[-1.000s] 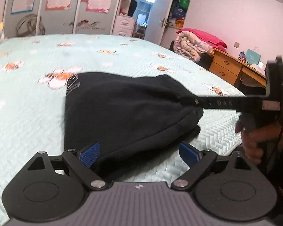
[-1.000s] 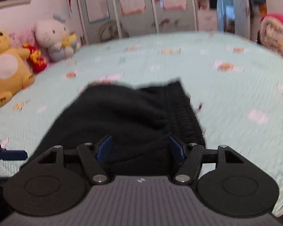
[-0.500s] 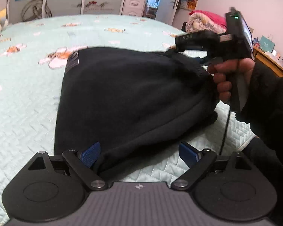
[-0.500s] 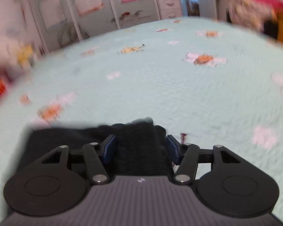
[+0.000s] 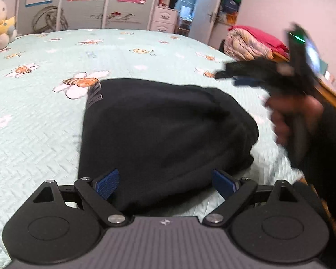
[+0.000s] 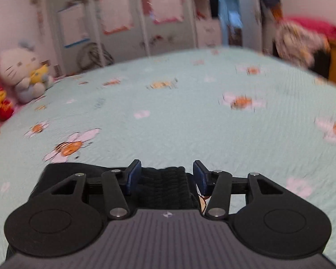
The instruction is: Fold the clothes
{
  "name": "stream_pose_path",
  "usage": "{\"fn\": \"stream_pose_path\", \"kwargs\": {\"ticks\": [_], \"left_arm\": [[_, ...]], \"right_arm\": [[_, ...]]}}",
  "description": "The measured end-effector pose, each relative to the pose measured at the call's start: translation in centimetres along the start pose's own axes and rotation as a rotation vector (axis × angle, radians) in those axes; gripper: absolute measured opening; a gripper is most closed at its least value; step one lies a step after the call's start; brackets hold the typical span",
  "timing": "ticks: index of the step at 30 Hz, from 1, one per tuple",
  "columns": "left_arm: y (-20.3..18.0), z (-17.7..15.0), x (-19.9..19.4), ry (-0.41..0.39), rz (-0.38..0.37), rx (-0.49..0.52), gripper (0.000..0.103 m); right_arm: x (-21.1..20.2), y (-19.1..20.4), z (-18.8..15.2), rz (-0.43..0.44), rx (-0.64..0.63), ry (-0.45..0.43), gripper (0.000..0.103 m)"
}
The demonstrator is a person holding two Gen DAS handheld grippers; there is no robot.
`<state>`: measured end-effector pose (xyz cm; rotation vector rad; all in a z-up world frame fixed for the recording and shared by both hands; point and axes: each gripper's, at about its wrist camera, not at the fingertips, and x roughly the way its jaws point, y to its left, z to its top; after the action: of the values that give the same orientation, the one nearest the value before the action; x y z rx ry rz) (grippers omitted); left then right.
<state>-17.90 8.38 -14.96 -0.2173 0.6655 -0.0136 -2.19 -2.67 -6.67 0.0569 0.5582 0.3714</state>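
A black folded garment (image 5: 163,130) lies on the mint flowered bedspread (image 5: 44,134). My left gripper (image 5: 165,181) stands open at its near edge, the blue pads wide apart on either side of the cloth without pressing it. My right gripper (image 5: 230,77), held by a hand in a dark sleeve, hovers blurred above the bed past the garment's right side. In the right wrist view my right gripper (image 6: 166,174) has its jaws closing. The garment's ribbed band (image 6: 163,186) shows in the gap between the pads, and neither pad touches it.
Plush toys (image 6: 20,74) sit at the bed's far left. A pile of bedding (image 5: 253,40) and a wooden desk (image 5: 333,98) stand to the right of the bed. Wardrobe doors and an open doorway (image 5: 190,6) are behind.
The right gripper has come off the garment's right edge and now hovers to the right of it, with its jaws narrower. The garment has flattened. The left gripper has hardly shifted.
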Motion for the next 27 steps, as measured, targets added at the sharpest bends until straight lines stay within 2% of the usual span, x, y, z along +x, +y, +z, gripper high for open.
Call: {"fn": "stream_pose_path", "kwargs": {"ticks": [2,5,10,14,17,27], "left_arm": [[-0.1,0.6,-0.5,-0.007,0.007,-0.014,0.093],[-0.4,1.4,-1.1,-0.004,0.036,-0.034,0.093],[-0.1,3.0,-2.1,0.006,0.083,-0.099,0.093],[0.2,4.4,-3.3,-0.001,0.123,-0.147,0.093],[-0.1,5.3,-3.7,0.009,0.128,-0.162,0.093],[-2.3,5.8,-5.2,-0.004,0.136,-0.105,0.093]], "right_arm": [[-1.9,0.0,-0.2,-0.002,0.008,0.001,0.062],[-3.6,-0.2,-0.7,-0.002,0.036,0.058,0.063],[-5.9,1.1,-1.5,-0.032,0.008,0.157,0.067],[-8.4,2.7,-1.3,-0.046,-0.023,0.147,0.072],[-9.5,3.2,-1.1,-0.045,-0.044,0.154,0.072],[-11.6,4.0,-0.9,-0.021,-0.074,0.133,0.073]]}}
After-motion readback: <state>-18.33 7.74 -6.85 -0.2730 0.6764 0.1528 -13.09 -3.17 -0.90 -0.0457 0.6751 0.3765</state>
